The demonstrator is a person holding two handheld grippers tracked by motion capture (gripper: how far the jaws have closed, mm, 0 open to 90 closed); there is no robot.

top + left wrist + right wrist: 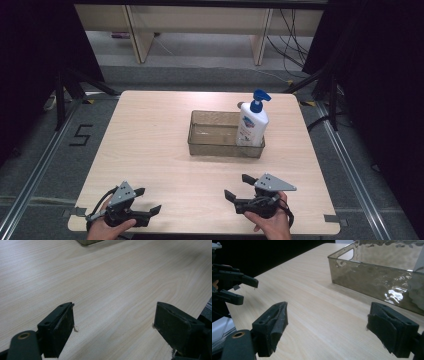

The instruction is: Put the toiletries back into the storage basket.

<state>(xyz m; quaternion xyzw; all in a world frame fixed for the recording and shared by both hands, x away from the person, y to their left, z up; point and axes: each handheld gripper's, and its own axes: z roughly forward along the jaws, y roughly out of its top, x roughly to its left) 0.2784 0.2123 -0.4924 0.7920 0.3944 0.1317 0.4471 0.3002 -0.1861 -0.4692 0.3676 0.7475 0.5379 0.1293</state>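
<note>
- From above, the pale wooden surface (150, 140) carries a smoky clear plastic bin (215, 145) a little right of its middle, nearer the far edge than the near one.
- A white pump bottle (251, 125) with a blue pump head stands upright in the right end of the bin; its long axis is vertical and the blue spout points to the right, toward the surface's right edge.
- The bin's long side runs parallel to the near edge of the surface.
- The left gripper (148, 200) rests by the near left corner, held in a hand (107, 229); its fingers (60, 326) are spread wide with bare wood between them.
- The right gripper (239, 186) sits near the near edge, right of centre, well apart from the bin; its fingers (274, 322) gape wide with nothing between them.
- The left gripper view catches a corner of the bin (87, 242) at its top edge, far off.
- The right gripper view shows the bin's rippled wall (372, 277) and a cut-out handle close up, plus the left gripper (249, 290) off to one side over the surface's edge.
</note>
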